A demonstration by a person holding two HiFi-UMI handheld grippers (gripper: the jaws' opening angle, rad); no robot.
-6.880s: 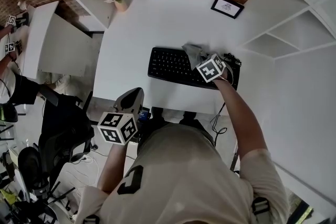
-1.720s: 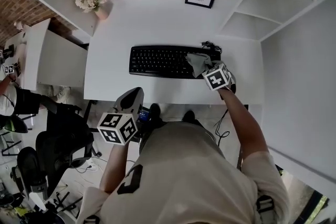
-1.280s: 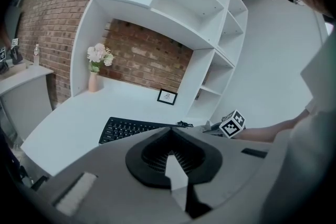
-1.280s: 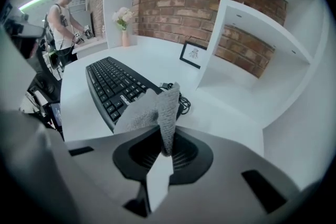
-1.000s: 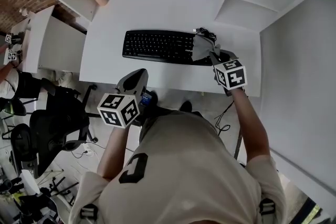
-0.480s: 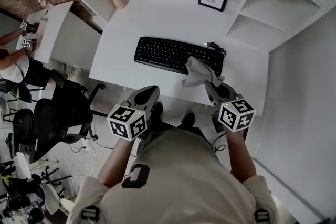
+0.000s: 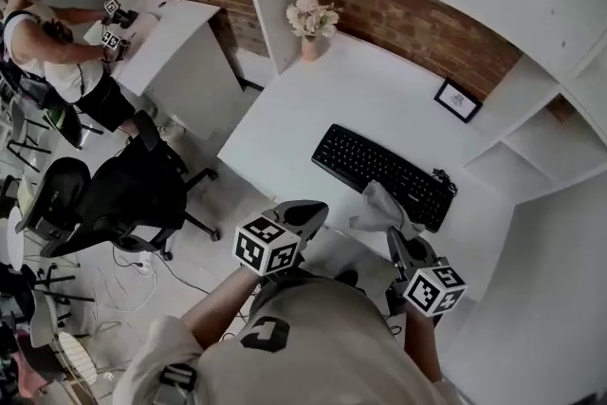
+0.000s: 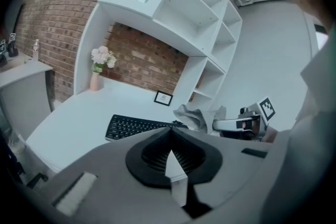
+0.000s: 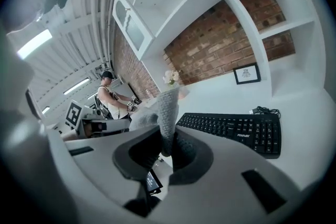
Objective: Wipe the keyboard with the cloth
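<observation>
Cloth [image 7: 379, 209], grey and crumpled, pinched in right gripper [image 7: 395, 237]. Right gripper view: jaws clamped on the cloth's [image 9: 168, 110] lower end, rest of it sticks up past the tips. Cloth is held off the desk [image 7: 313, 104], near the desk's front edge, by the keyboard's right end. Cannot tell whether it touches the keys.

Keyboard [image 7: 384, 174]: black, flat on the white desk, set diagonally in head view, cable [image 7: 446, 180] bunched at its right end. Also seen in right gripper view [image 9: 236, 131] and in left gripper view [image 8: 136, 126].

Left gripper [image 8: 169, 136]: jaws pressed together, nothing between them. In head view it [image 7: 305, 213] sits at the desk's front edge, left of the cloth, not touching keyboard or cloth. The two grippers are near each other, apart.

Desk back: vase of pale flowers [image 7: 310, 19] at left corner against brick wall [image 7: 417, 24], small framed picture [image 7: 457, 100] at right. White shelves [image 7: 541, 147] right of the desk.

Left of the desk: black office chair [image 7: 133, 194] on the floor, further off a second white desk [image 7: 175, 33] with another person [image 7: 57, 43] at it.
</observation>
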